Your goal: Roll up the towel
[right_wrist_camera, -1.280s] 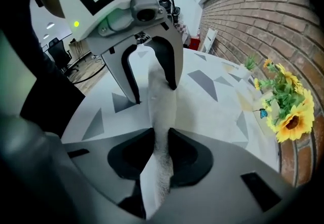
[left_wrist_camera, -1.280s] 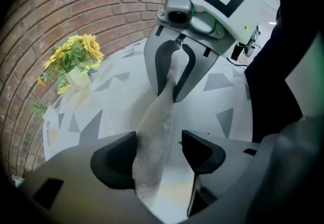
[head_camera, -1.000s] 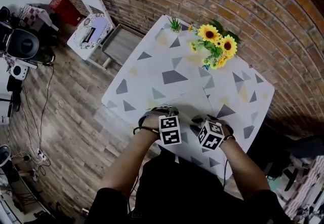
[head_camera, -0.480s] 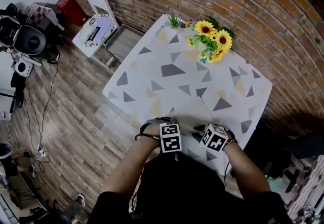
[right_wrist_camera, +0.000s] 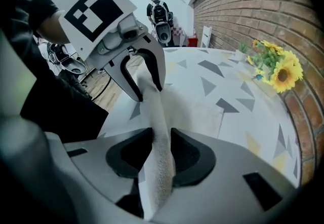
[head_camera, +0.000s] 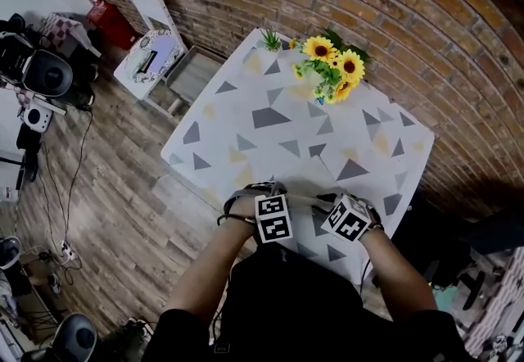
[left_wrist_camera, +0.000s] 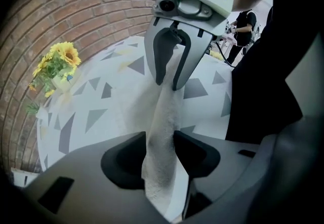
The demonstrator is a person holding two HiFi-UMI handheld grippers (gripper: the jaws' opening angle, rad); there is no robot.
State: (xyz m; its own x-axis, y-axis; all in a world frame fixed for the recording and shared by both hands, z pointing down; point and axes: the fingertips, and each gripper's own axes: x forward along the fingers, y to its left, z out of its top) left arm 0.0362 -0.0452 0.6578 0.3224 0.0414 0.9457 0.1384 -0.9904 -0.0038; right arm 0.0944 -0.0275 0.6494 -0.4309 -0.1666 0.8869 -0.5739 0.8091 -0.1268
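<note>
The towel (left_wrist_camera: 163, 111) lies on the surface (head_camera: 246, 106). Its near edge is gathered into a narrow roll that runs straight from one hand-held gripper to the other. The left hand-held gripper (left_wrist_camera: 161, 151) has one end of that roll between its jaws, with the cloth filling the gap and touching both pads. The right hand-held gripper (right_wrist_camera: 161, 153) pinches the other end in the same way. Both sets of jaws are opening, with the towel between them. The two point steeply down, side by side at the near edge of the surface, which makes the roll taut and even across its width. The flat rest of the towel spreads beyond their tips, toward the sunflowers (head_camera: 332, 74) far ahead. The grips seem to be easing so that each can take the roll afresh and turn it further. Little of the towel looks rolled so far.
</note>
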